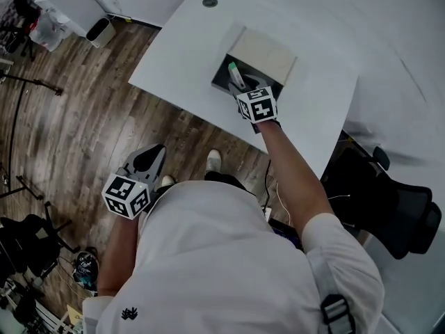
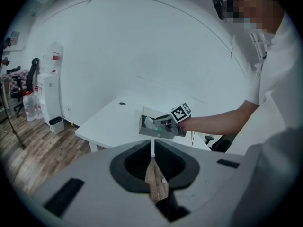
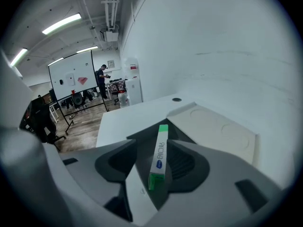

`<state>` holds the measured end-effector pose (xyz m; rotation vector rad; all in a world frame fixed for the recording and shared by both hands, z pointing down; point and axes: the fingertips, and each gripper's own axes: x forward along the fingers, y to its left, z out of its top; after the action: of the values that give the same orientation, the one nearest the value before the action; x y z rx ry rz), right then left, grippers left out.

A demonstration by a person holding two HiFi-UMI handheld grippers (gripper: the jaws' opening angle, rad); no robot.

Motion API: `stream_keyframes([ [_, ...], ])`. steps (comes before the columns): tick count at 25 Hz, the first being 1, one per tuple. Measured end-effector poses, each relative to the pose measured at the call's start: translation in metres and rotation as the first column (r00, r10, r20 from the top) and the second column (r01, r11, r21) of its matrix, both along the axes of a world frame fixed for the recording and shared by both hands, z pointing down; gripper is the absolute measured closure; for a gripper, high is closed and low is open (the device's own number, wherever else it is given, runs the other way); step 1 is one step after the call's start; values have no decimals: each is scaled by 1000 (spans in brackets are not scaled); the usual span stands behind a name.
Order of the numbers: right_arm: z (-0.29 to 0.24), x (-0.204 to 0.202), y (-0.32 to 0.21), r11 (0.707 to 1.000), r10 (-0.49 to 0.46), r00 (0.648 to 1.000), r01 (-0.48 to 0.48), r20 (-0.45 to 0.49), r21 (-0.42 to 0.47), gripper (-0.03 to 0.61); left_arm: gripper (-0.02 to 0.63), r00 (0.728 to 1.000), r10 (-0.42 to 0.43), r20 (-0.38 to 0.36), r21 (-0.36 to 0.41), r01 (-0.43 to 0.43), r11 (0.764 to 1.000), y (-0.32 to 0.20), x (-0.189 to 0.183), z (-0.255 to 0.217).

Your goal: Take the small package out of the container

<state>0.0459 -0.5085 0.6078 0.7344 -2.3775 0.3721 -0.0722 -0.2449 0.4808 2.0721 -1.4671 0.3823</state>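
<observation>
The person's white shirt [image 1: 229,256] fills the near foreground. At the near left, over the wood floor [image 1: 69,131], the left hand-held gripper [image 1: 151,157] has its jaws together with nothing between them. Farther off, on the white bench [image 1: 181,47], the right hand-held gripper [image 1: 245,89] reaches into the open grey container [image 1: 220,83], its jaws spread wide. The small green-and-white package [image 3: 160,157] stands tilted between them over the container's dark inside, with a gap on its left.
</observation>
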Motion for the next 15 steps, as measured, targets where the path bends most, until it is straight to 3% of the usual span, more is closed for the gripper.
stream_keyframes([
  [9,32,-4,-14,999,-5,996,1,-84,-48,384,586,998,-54,12,-15,54,998,-1,-13,-2],
  [12,35,-3,-16,999,9,995,-14,-103,-48,453,586,998,-54,15,-13,54,998,-3,-18,-4],
  [15,37,-3,-18,999,12,994,-17,-113,-40,476,586,999,-51,15,-14,51,999,-3,-22,-4],
])
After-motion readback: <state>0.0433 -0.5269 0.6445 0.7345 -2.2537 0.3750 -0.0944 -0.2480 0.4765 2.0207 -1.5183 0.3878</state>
